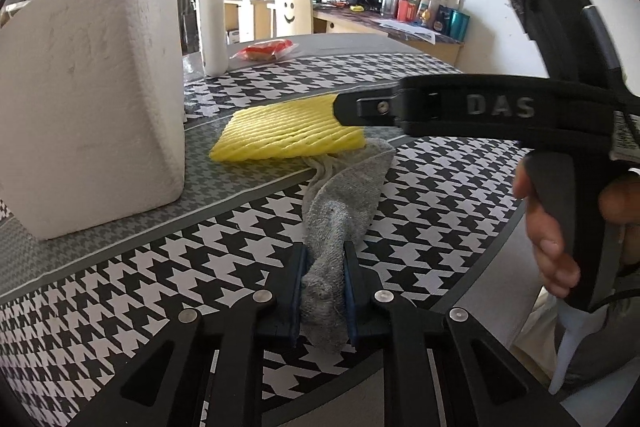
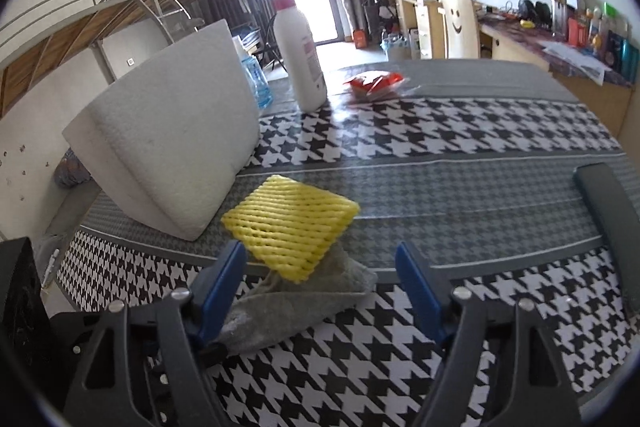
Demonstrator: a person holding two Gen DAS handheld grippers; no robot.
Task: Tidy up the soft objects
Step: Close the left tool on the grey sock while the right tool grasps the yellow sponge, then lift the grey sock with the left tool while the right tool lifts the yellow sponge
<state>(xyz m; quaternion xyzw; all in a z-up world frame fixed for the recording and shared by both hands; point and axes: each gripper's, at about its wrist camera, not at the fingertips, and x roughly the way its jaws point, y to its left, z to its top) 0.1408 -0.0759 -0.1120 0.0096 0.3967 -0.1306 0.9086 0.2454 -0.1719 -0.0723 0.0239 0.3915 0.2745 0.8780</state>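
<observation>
While left gripper [image 1: 324, 291] pinches near end of grey sock [image 1: 344, 199], sock lies on table [image 1: 440, 187], far end tucked under yellow foam net [image 1: 288, 135]; right gripper [image 2: 320, 291] wide apart, nothing held, hovering over net beside foam box [image 1: 88, 87]

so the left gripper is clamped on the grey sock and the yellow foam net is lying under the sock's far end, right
Not quite. The left gripper is clamped on the grey sock, but the yellow foam net lies on top of the sock's far end, not under it. The right wrist view shows the net overlapping the sock most clearly.
</observation>
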